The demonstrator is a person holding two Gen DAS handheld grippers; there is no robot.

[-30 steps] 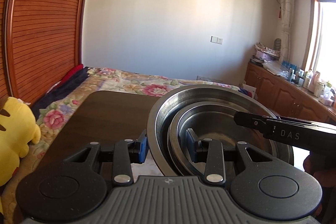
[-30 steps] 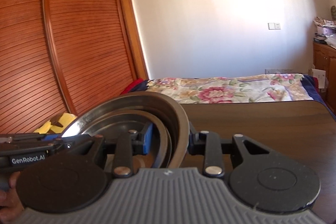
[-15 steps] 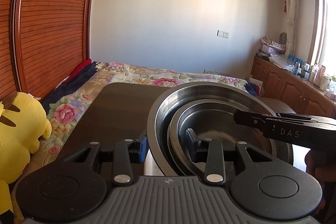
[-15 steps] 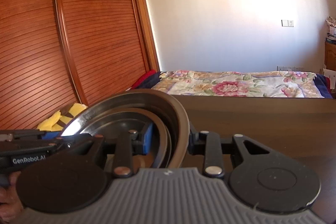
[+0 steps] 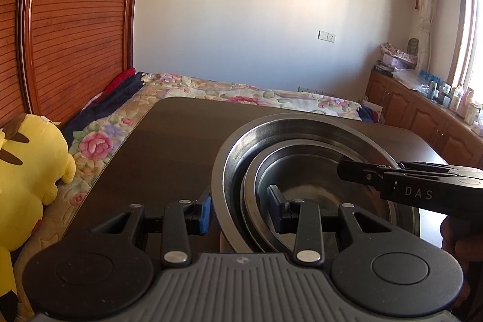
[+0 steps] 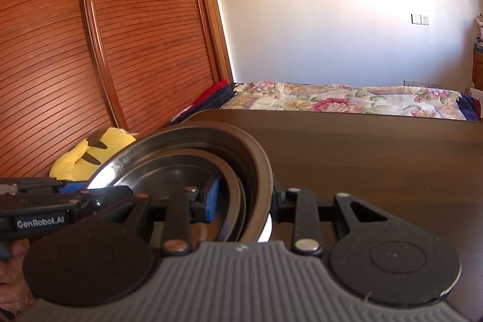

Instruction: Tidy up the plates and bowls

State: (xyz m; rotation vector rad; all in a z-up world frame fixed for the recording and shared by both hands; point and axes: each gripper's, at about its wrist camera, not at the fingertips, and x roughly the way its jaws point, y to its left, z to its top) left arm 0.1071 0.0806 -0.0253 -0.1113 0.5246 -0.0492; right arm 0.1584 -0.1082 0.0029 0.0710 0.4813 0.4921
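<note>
Both claws pinch opposite rims of the nested steel bowls (image 5: 302, 171): left gripper (image 5: 240, 208) on its near rim, right gripper (image 6: 243, 205) opposite. Dark table (image 5: 169, 147) lies below and ahead.

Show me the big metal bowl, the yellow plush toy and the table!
big metal bowl (image 5: 235, 168): left wrist view, on its left rim.
yellow plush toy (image 5: 27, 165): left wrist view, on its body.
table (image 6: 377, 159): right wrist view, on its bare dark top.

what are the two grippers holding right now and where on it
Both hold the nested stack of metal bowls: the left gripper clamps its left rim, the right gripper its right rim.
</note>
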